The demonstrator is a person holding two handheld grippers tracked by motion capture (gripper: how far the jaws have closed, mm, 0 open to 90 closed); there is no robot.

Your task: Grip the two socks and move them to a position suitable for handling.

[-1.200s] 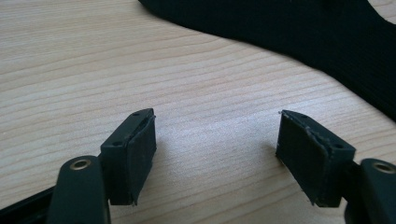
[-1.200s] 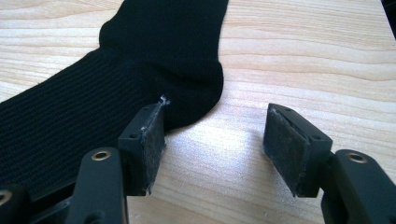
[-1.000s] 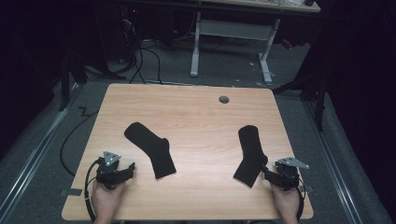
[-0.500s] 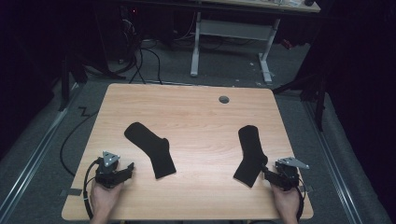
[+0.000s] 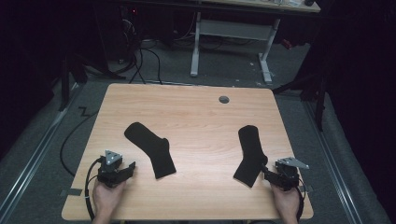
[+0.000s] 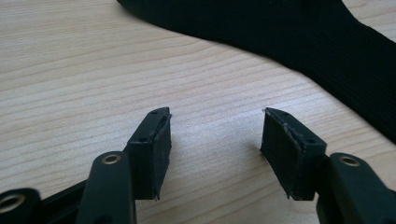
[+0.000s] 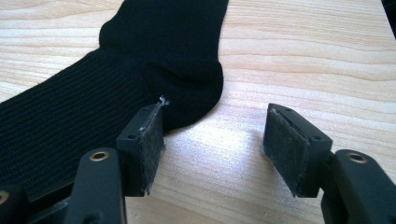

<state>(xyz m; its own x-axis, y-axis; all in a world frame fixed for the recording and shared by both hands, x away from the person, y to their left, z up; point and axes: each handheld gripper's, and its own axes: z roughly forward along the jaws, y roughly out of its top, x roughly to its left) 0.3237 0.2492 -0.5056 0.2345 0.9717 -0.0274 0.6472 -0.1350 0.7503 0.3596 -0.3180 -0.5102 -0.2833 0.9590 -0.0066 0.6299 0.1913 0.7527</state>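
Left sock (image 5: 151, 149) long axis 10-to-4 o'clock; right sock (image 5: 250, 155) 12-to-6, bent at heel. Left gripper (image 6: 215, 140) jaws spread w/ nothing between, just been closing; right gripper (image 7: 212, 144) jaws spread, bare table (image 5: 201, 116) between.

A light wooden desk (image 5: 196, 116) is standing on grey carpet (image 5: 46, 154), with a small round grey grommet (image 5: 224, 99) sitting near its far edge. Behind it, a white-legged table frame (image 5: 233, 32) is standing in the dark, and black cables (image 5: 140, 60) are trailing across the floor.
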